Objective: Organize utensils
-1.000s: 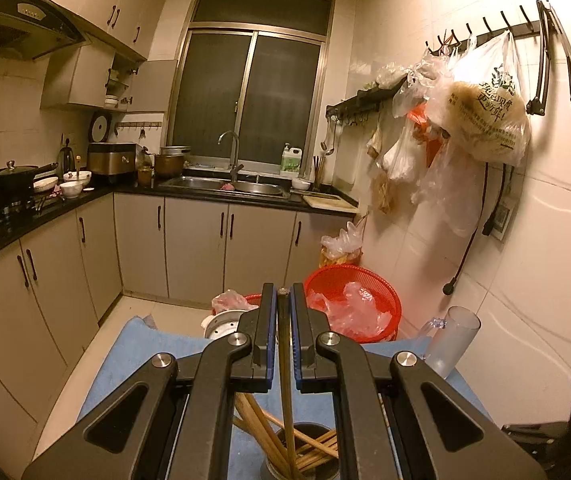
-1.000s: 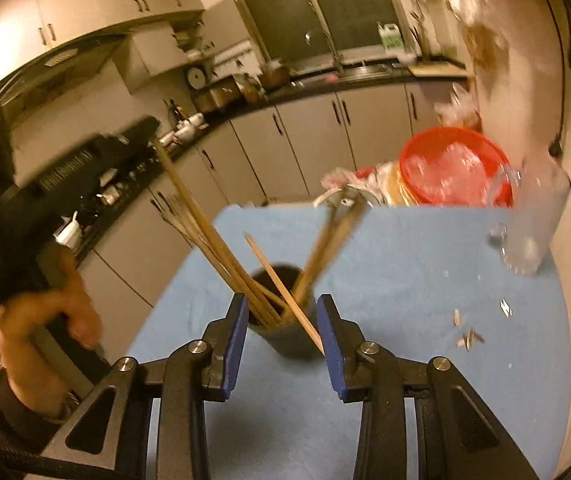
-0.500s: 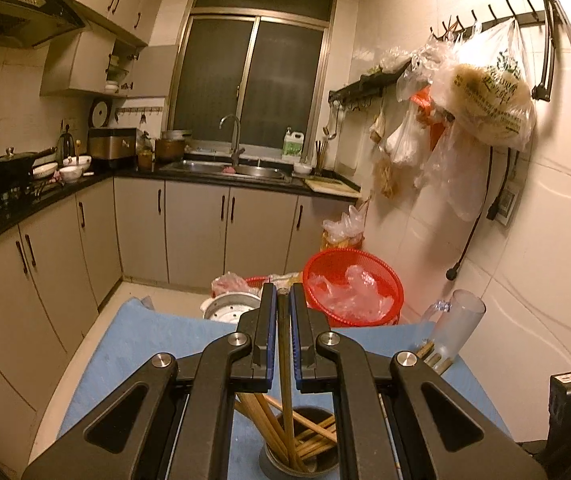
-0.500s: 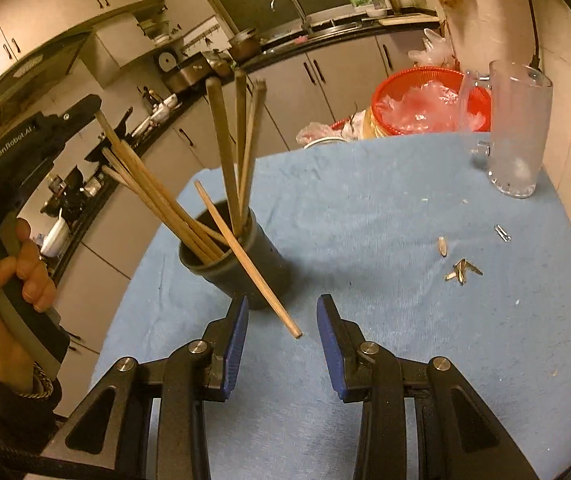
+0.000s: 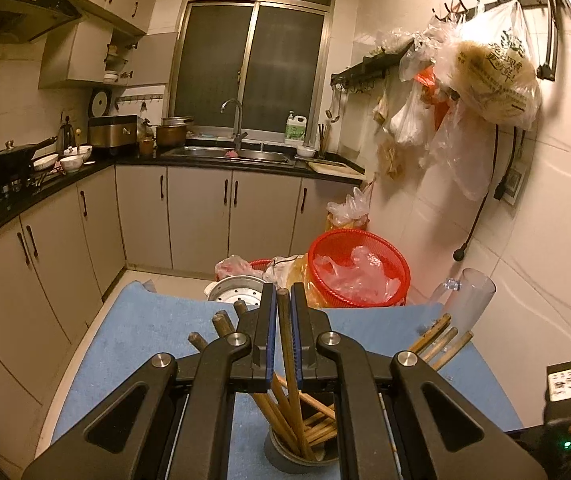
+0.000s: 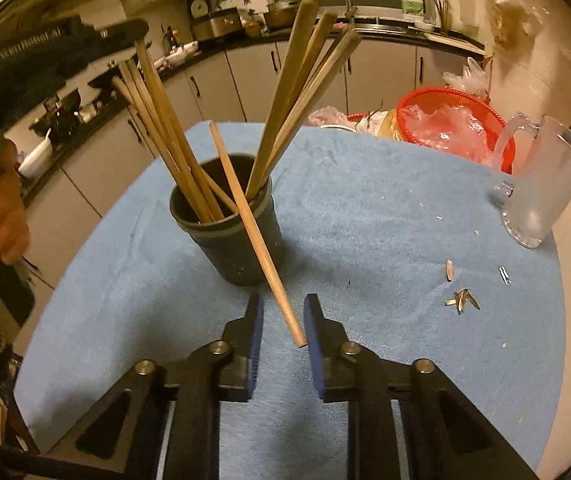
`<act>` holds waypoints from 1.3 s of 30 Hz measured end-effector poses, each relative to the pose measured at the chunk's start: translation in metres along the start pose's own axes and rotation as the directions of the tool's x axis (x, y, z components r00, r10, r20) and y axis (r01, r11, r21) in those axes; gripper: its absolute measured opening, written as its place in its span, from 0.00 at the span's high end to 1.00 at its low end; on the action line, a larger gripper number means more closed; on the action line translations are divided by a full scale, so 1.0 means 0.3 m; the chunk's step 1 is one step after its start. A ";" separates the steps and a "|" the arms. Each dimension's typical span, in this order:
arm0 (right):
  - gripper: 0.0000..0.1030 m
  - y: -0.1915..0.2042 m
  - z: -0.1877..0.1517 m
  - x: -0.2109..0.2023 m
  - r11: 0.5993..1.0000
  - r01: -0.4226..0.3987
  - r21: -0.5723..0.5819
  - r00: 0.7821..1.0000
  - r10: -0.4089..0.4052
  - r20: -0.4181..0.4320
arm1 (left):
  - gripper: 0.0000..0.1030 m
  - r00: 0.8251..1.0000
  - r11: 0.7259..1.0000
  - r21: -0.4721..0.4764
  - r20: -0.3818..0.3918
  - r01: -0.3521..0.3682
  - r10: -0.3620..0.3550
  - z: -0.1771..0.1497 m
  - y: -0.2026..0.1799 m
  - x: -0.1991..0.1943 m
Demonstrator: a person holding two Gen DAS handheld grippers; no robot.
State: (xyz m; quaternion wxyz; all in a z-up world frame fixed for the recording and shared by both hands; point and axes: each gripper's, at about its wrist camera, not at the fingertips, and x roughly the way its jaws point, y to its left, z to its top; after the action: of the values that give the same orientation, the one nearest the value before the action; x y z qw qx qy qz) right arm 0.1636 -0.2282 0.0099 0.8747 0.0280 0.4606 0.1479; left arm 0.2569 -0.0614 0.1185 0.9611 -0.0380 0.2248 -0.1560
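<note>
A dark round holder (image 6: 229, 232) stands on the blue cloth (image 6: 365, 216) and holds several wooden chopsticks (image 6: 293, 92). My left gripper (image 5: 283, 304) is above the holder (image 5: 297, 454), shut on one upright chopstick (image 5: 285, 344) whose lower end is in the holder. My right gripper (image 6: 281, 312) is open, just in front of the holder. One chopstick (image 6: 253, 232) leans out of the holder, its end lying between the right fingers, close to the right pad; contact is unclear.
A clear glass mug (image 6: 541, 184) stands at the cloth's far right. Small scraps (image 6: 461, 300) lie on the cloth. A red basket (image 5: 359, 268) and a steel pot (image 5: 235, 288) sit beyond the table. Kitchen cabinets stand left and behind.
The right gripper has pulled back and dropped lower, so the holder looks farther and the leaning chopstick's end now lies between its fingers. The left gripper stays shut on its chopstick, tilted slightly.
</note>
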 end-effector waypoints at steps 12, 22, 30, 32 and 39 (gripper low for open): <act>0.96 0.081 0.005 -0.080 0.994 0.011 -0.113 1.000 -0.009 0.017 | 0.94 1.000 1.000 -0.019 -0.019 0.003 -0.004 -0.012 0.020 0.009; 0.96 0.124 0.046 -0.315 0.979 0.024 -0.204 1.000 -0.021 0.015 | 0.94 1.000 1.000 -0.026 -0.023 0.006 -0.006 -0.014 0.023 0.001; 0.96 0.150 0.075 -0.430 0.965 0.056 -0.256 0.998 -0.059 -0.004 | 0.94 1.000 0.999 -0.031 -0.023 0.006 -0.006 -0.019 0.018 -0.016; 0.96 0.161 0.076 -0.439 0.962 0.062 -0.267 0.998 -0.064 -0.002 | 0.94 1.000 1.000 -0.028 -0.023 0.006 -0.007 -0.019 0.015 -0.019; 0.96 0.175 0.161 -0.402 0.966 0.067 -0.251 0.997 -0.059 0.040 | 0.94 1.000 1.000 -0.026 -0.025 0.006 -0.006 -0.019 0.011 -0.026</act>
State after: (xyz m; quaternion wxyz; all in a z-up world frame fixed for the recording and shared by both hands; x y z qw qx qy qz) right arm 0.1266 -0.2083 0.1436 0.8828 -0.0956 0.4246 0.1768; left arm 0.2488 -0.0559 0.1162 0.9571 -0.0492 0.2388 -0.1564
